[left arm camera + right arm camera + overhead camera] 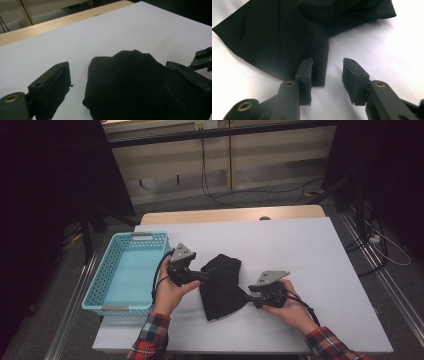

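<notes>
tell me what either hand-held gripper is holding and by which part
Nothing is gripped yet. The right hand-held gripper has a corner fold of the black cloth between open jaws; the left hand-held gripper straddles the cloth's edge, open.

Each hand-held unit, the left gripper and the right gripper, consists of a black body carrying a grey three-cornered plate on top and a black cable trailing from the rear toward the wrist. Each unit's two jaws are black linkage arms with brass-coloured pivot bushings and end in rectangular black pads of ribbed rubber. The person wears sleeves of red, white and dark plaid.
</notes>
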`<state>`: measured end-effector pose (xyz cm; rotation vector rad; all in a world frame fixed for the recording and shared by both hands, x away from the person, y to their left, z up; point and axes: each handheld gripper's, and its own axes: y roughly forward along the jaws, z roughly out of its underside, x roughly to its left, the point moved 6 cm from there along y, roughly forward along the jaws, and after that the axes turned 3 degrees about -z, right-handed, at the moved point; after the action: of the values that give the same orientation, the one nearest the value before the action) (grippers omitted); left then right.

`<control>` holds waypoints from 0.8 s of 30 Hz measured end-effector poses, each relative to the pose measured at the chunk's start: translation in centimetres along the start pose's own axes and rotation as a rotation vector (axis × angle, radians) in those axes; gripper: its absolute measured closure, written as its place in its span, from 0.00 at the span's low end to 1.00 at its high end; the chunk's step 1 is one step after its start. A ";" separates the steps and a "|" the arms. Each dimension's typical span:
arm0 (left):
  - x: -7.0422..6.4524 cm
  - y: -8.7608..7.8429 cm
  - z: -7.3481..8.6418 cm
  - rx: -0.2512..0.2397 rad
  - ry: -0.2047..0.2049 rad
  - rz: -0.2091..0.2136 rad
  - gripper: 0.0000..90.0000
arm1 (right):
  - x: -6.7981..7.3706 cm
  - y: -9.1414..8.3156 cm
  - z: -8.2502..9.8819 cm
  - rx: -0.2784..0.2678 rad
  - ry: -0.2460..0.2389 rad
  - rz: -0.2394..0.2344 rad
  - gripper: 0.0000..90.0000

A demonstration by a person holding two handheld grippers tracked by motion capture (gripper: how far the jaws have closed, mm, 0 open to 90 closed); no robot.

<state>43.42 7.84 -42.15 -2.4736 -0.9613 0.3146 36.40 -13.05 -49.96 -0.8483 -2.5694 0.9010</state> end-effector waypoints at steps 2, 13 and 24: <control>-0.1 0.0 0.0 -0.003 0.002 -0.001 0.09 | 0.1 0.0 0.0 0.000 -0.008 -0.016 0.80; -0.5 -1.1 0.4 -0.010 0.009 -0.001 0.10 | -1.3 -3.1 -1.9 -0.175 0.074 -0.013 1.00; -3.3 0.2 1.8 0.030 0.047 0.082 0.14 | -5.5 -7.9 -1.3 -0.268 0.150 0.110 1.00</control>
<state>40.44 6.08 -43.64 -2.4864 -0.8313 0.2944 37.82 -20.82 -44.31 -1.0957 -2.5654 0.5035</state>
